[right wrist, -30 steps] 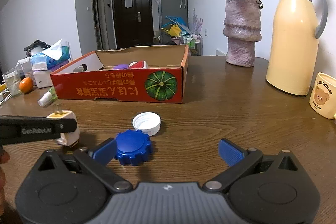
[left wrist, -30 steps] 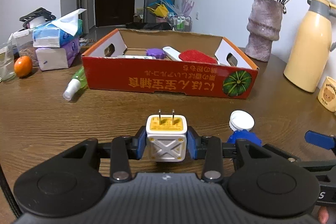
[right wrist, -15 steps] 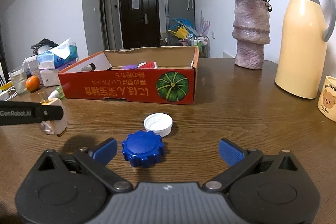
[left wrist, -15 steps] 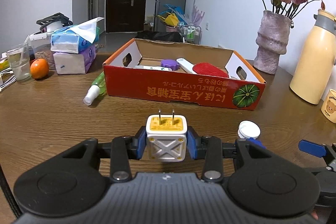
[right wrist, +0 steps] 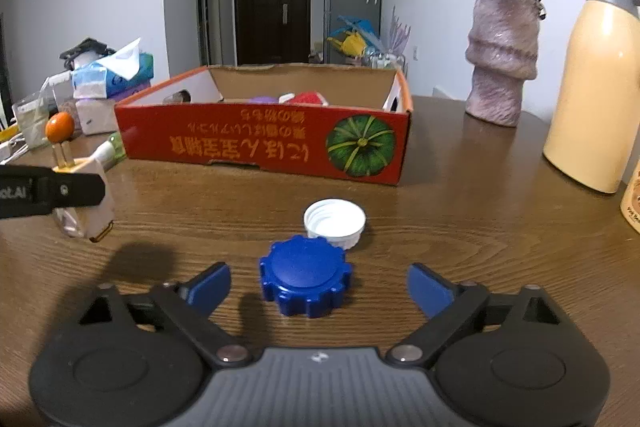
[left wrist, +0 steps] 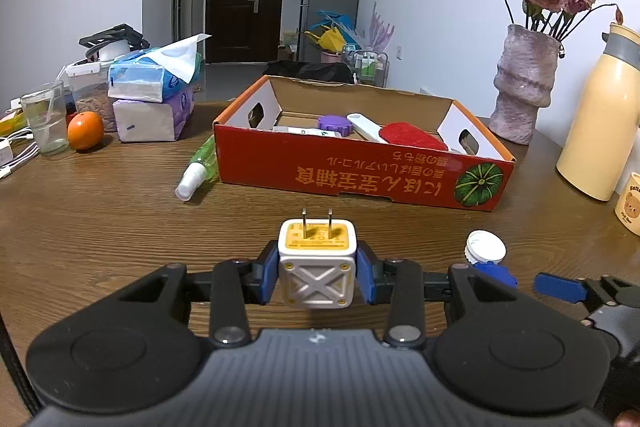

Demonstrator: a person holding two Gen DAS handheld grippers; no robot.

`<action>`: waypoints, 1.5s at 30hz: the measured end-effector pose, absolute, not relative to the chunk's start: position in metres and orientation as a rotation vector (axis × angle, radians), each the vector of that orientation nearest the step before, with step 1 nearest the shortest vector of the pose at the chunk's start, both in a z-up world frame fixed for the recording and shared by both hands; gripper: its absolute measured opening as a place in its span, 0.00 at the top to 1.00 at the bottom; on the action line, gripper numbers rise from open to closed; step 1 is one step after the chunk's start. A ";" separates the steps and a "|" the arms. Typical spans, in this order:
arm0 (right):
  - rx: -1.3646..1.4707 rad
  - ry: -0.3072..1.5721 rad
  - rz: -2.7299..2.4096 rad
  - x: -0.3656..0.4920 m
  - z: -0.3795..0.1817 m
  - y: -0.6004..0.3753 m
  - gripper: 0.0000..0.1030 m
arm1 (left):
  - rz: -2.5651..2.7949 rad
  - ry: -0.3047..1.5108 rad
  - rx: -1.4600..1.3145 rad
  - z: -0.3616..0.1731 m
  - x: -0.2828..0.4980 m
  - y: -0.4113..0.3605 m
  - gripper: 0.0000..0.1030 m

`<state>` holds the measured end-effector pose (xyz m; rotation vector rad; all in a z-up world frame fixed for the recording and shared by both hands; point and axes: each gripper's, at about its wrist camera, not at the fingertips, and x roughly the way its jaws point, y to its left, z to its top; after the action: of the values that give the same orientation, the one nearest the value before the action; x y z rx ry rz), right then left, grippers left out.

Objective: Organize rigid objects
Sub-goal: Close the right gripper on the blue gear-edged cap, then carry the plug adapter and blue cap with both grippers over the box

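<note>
The left claw point(left wrist: 317, 277) grips the white charger plug point(left wrist: 317, 269) clear of the worktop point(left wrist: 100, 219), the red box point(left wrist: 360, 179) ahead awaiting it. The right claw point(right wrist: 318, 287) gapes wide around the blue cap point(right wrist: 306, 275), seemingly not touching; closing comes next.

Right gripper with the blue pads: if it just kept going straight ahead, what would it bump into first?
Probably the blue cap: it sits on the table between the open pads of the right gripper. Just beyond lies the white cap, then the red box.
</note>
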<state>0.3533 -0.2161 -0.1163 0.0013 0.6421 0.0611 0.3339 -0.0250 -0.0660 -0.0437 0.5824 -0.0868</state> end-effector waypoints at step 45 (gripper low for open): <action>0.003 0.473 0.130 0.333 -0.079 -0.197 0.49 | -0.079 0.544 -0.036 -0.045 0.339 -0.032 0.61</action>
<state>0.3327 -0.1974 -0.0792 0.0026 0.4729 0.1295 0.3392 -0.0320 -0.0447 -0.0363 0.5440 -0.0785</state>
